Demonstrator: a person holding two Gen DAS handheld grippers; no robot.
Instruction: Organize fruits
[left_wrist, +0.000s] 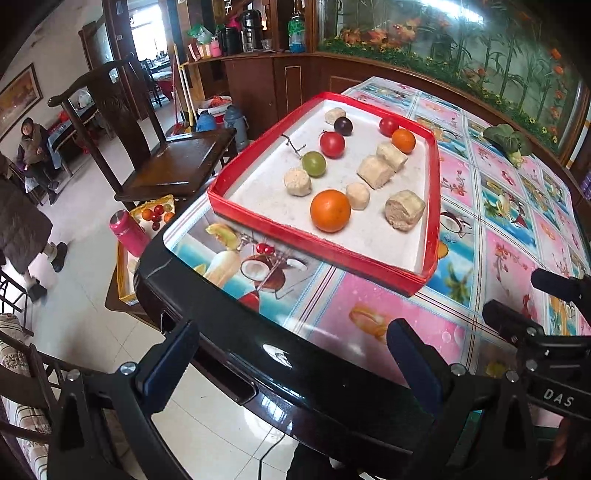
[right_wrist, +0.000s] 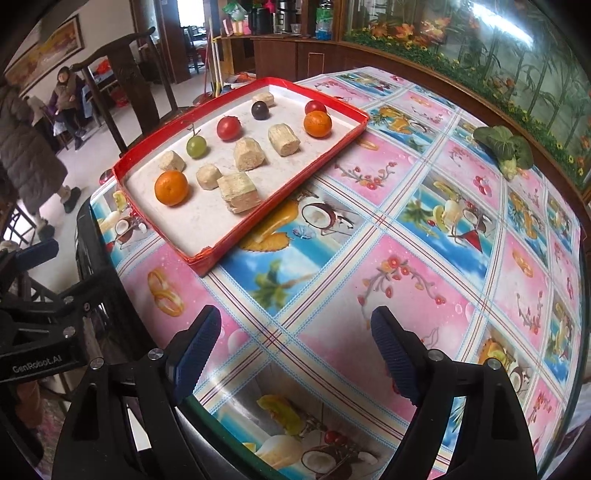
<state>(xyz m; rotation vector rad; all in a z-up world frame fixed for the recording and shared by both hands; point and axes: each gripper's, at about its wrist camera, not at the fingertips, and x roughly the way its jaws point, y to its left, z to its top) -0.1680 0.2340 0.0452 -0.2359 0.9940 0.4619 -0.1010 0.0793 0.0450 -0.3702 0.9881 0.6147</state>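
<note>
A red tray with a white floor lies near the table's left corner. In it are two oranges, the larger nearest me, two red tomatoes, a green grape, a dark plum and several beige chunks. My left gripper hangs open over the table's dark front edge, short of the tray. My right gripper stands open above the patterned cloth, right of the tray. Neither holds anything.
A green leafy vegetable lies at the table's far right. Left of the table stand a wooden chair, a pink bottle and a yellow box of fruit. A person walks at left; another sits behind.
</note>
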